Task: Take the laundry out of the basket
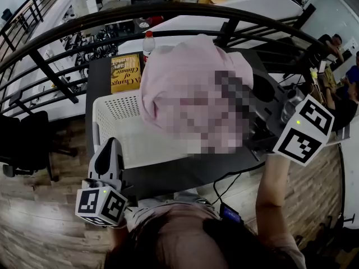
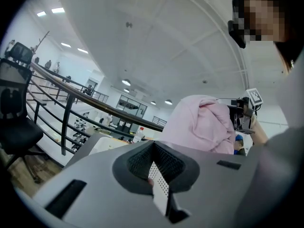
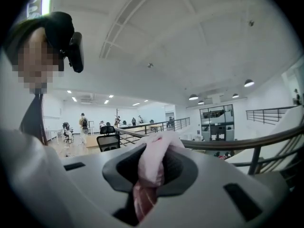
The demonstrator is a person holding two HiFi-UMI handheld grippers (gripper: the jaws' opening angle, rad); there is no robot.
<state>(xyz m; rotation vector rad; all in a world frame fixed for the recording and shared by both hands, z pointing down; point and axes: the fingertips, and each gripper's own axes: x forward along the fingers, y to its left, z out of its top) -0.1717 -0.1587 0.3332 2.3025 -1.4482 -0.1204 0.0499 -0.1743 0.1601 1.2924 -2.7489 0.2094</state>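
Pink laundry, soft and crumpled, is bunched between the jaws of my right gripper, which are clamped tight on a fold. Only the head view shows the whole garment, a rounded lump held up above the white perforated plastic basket on the dark table. My left gripper pinches the basket's holed wall.

Bright, even indoor light from round ceiling lamps and flat ceiling panels; shadows soft. Heavy fisheye bend and dark vignette corners in both gripper views. Close-up pale pink cloth and white perforated plastic basket wall out of focus. Head view dimmer, curved black railing warped.
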